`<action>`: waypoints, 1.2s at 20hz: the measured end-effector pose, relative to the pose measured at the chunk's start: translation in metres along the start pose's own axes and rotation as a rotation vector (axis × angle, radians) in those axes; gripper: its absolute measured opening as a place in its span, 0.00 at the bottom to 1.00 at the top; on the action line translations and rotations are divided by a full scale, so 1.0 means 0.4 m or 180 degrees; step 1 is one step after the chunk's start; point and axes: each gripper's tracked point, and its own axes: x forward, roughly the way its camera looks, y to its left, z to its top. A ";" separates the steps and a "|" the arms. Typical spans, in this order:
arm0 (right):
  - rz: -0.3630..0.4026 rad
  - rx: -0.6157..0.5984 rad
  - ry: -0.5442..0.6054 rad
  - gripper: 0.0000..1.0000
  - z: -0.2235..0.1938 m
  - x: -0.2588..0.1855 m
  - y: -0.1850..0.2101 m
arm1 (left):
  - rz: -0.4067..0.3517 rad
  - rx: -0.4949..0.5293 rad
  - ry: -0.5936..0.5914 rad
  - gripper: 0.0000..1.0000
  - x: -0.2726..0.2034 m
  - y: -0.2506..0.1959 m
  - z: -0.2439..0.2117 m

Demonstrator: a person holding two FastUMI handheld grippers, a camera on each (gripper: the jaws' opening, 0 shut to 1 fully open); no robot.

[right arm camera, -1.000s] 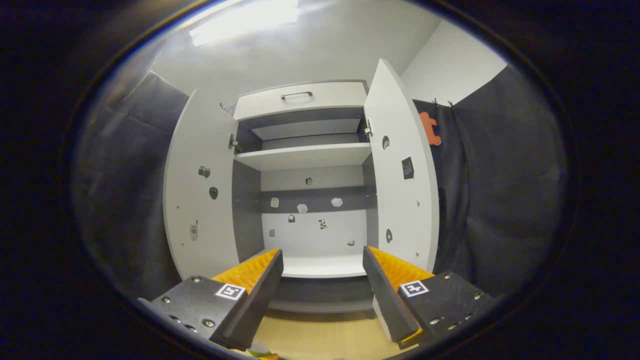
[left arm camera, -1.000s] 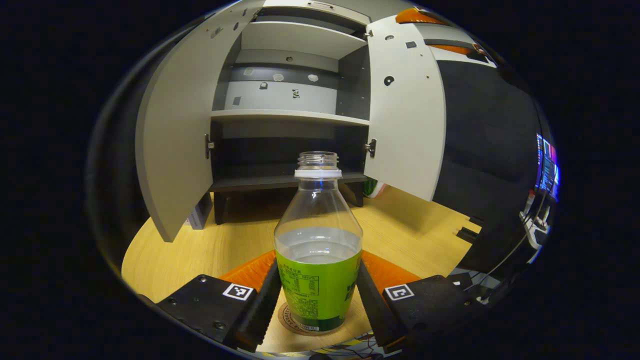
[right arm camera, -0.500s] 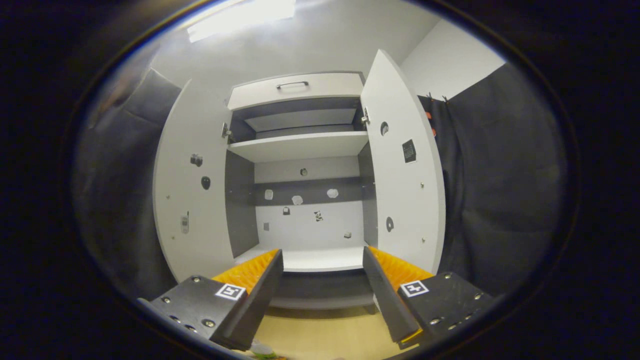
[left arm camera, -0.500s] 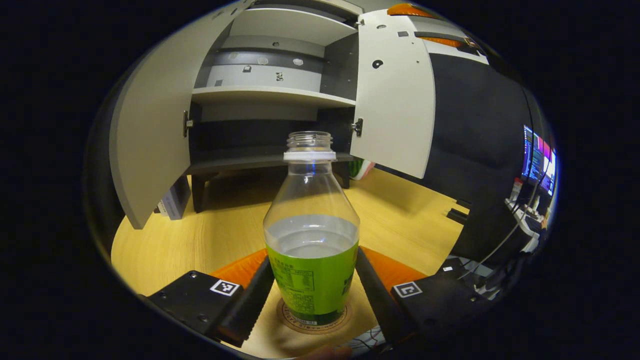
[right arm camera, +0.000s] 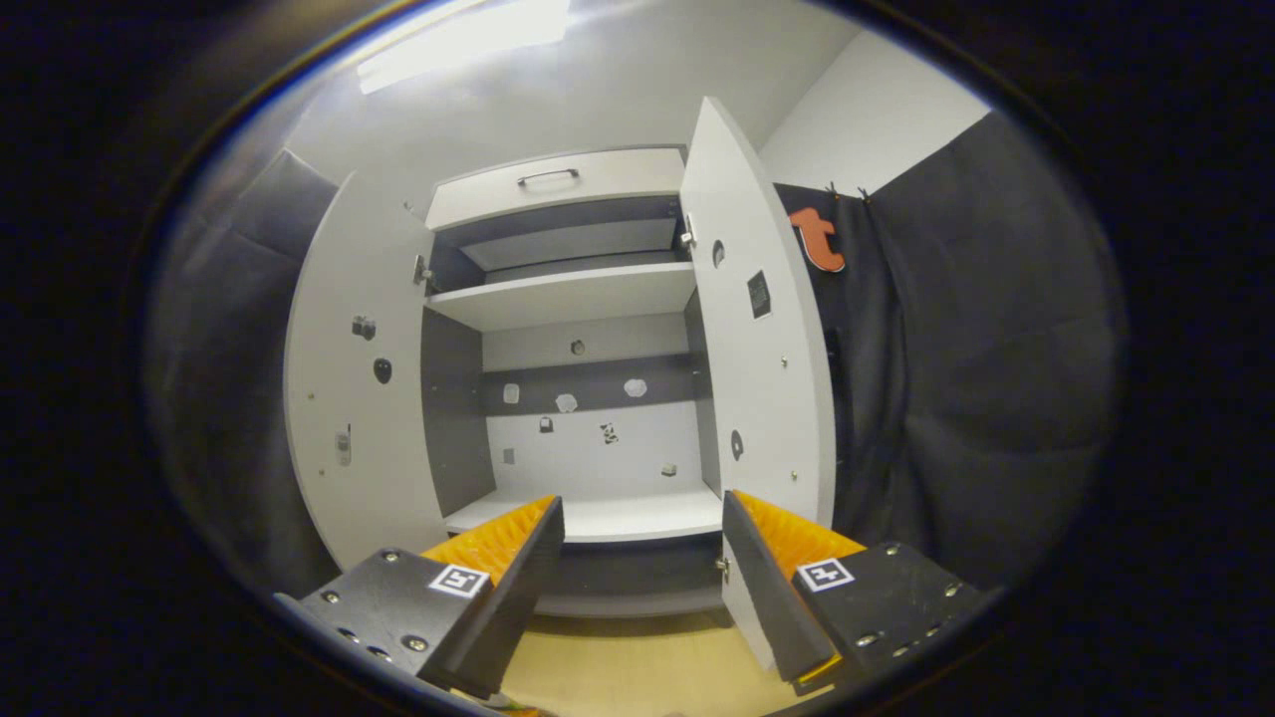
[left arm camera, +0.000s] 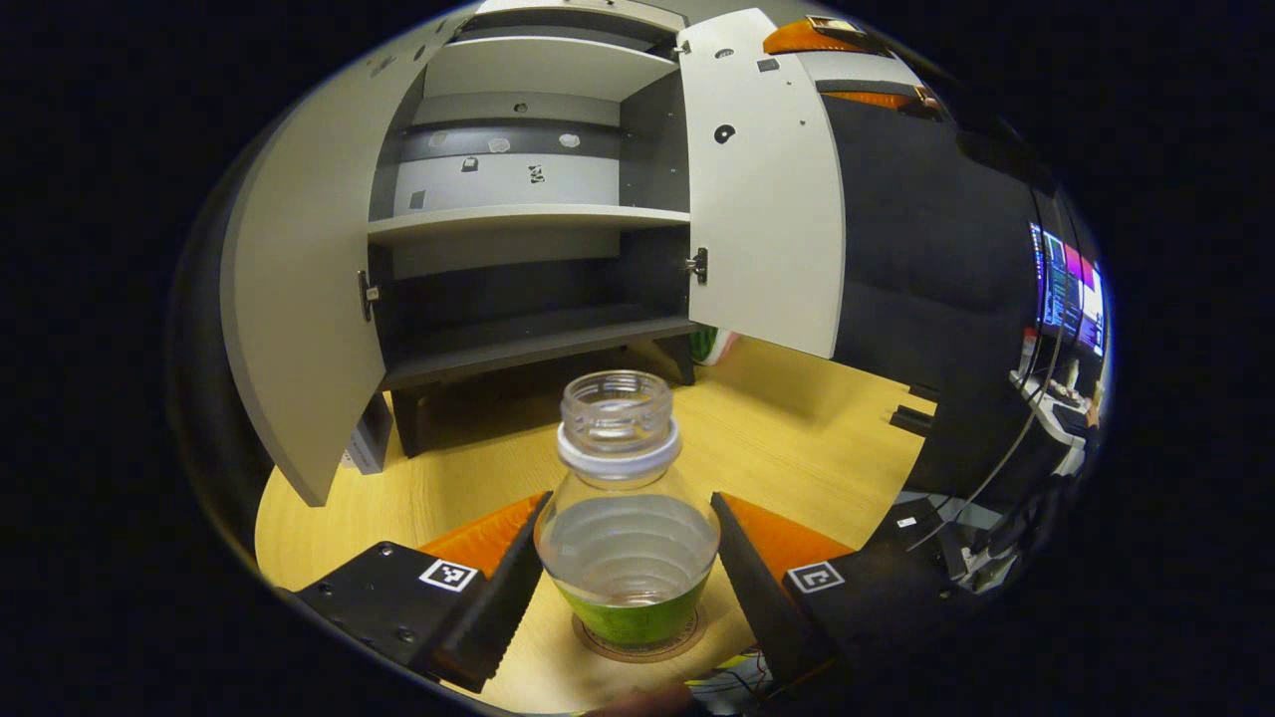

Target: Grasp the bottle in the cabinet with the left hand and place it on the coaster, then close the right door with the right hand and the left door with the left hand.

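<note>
A clear plastic bottle [left arm camera: 626, 518] stands upright on a round coaster [left arm camera: 637, 642] at the near edge of the wooden tabletop [left arm camera: 787, 438], its long axis vertical and its open, capless mouth pointing straight up. A white ring circles the threaded neck; clear liquid fills the lower body to about the shoulder, and a green label wraps the base.

In the left gripper view, the left gripper [left arm camera: 618, 578] is spread, its two fingers flanking the bottle's shoulder on either side; whether they touch the plastic cannot be told from this angle. The coaster's printed rim shows just beneath the label.

Beyond the bottle, the cabinet [left arm camera: 528, 214] stands at the far side of the tabletop on short dark legs, both doors swung wide. The left door [left arm camera: 299, 299] hangs open at the left, the right door [left arm camera: 762, 189] at the right, baring pale shelves and a dark lower compartment. A lit monitor [left arm camera: 1071, 289] glows at the far right of the booth.

In the right gripper view, the right gripper [right arm camera: 642, 578] is held with its fingers spread and nothing between them, facing the open cabinet [right arm camera: 588, 398], with the edge of the right door [right arm camera: 762, 368] just beyond its right finger.
</note>
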 end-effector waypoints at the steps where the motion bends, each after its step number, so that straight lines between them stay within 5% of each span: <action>1: 0.0008 0.0012 0.0004 0.97 0.002 -0.007 -0.017 | 0.0005 0.0011 0.0003 0.97 -0.003 -0.005 0.006; 5: 0.0039 -0.0014 0.0091 0.97 0.003 -0.028 -0.081 | 0.0158 0.0019 0.0015 0.97 -0.035 -0.011 0.063; 12: 0.0074 0.0001 0.0013 0.97 0.068 -0.083 -0.219 | 0.0694 -0.0066 -0.0512 0.96 -0.151 0.004 0.364; 18: 0.0005 -0.0048 -0.0203 0.97 0.158 -0.126 -0.358 | 0.0903 -0.0043 -0.0731 0.98 -0.260 0.025 0.568; 24: -0.0049 -0.0106 -0.0222 0.96 0.187 -0.072 -0.517 | 0.1498 0.0166 -0.0946 1.00 -0.391 0.119 0.727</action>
